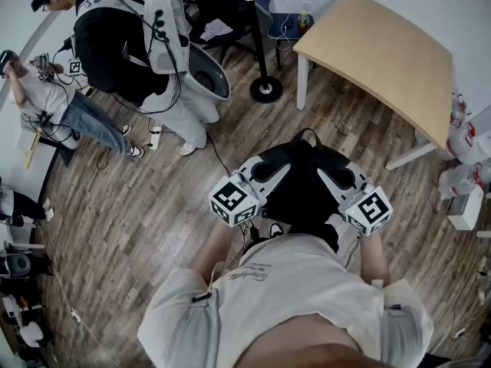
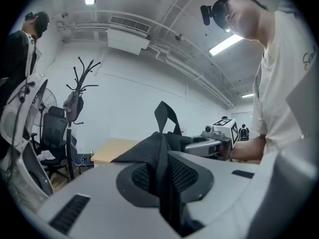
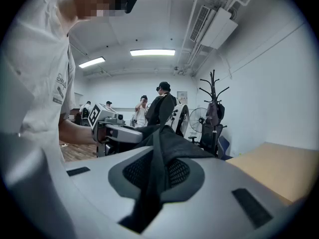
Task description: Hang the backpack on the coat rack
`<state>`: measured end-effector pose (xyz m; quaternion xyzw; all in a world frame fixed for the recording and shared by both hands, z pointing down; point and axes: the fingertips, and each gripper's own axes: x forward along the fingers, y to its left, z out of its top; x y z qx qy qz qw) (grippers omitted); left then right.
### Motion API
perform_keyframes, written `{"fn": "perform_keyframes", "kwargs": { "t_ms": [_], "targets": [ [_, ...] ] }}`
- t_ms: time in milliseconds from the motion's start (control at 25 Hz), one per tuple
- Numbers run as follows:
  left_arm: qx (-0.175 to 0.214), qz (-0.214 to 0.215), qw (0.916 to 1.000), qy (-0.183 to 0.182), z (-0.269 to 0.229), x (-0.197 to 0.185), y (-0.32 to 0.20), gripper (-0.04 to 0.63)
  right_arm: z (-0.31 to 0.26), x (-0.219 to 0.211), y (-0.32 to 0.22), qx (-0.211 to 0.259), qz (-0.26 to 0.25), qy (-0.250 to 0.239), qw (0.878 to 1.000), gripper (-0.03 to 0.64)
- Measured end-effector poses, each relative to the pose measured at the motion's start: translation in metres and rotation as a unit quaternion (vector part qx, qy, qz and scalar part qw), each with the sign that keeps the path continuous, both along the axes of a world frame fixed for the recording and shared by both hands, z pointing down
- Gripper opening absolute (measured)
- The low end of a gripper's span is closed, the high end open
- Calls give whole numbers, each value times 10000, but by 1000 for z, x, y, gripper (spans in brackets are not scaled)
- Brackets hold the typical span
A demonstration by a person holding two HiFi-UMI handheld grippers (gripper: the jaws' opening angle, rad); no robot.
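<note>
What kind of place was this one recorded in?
Likely an indoor lab or office workroom used for recording: a light wooden table, a black coat rack by a black office chair, and a bystander in black wearing a white equipment rig.

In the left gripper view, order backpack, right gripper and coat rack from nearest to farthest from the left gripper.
1. backpack, pinched between its jaws.
2. right gripper, on the backpack's far side, at right.
3. coat rack, far left, by the wall.

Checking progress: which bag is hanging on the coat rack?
The grey bag, on the coat rack; the black backpack is clamped between the left gripper and right gripper.
</note>
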<state>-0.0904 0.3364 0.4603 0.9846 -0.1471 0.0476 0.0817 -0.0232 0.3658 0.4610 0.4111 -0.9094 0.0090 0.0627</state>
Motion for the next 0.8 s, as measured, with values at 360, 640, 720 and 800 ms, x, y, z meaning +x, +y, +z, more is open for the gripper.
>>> {"fn": "perform_keyframes", "kwargs": {
  "t_ms": [360,640,720,800],
  "targets": [
    [-83,-184,9997,-152,5,53,-30,51,8,54,-33,-76,-123,-179,9997,35],
    [-24,-358,9993,-134,3,80,-65,51,6,82,-71,89,-419,-112,9990,37],
    [13,-376,9992,-146,-1,87,-80,51,2,89,-87,126,-444,-63,9989,37],
    [-9,-419,9990,-125,-2,92,-93,51,0,94,-100,140,-461,-10,9988,37]
  ]
}}
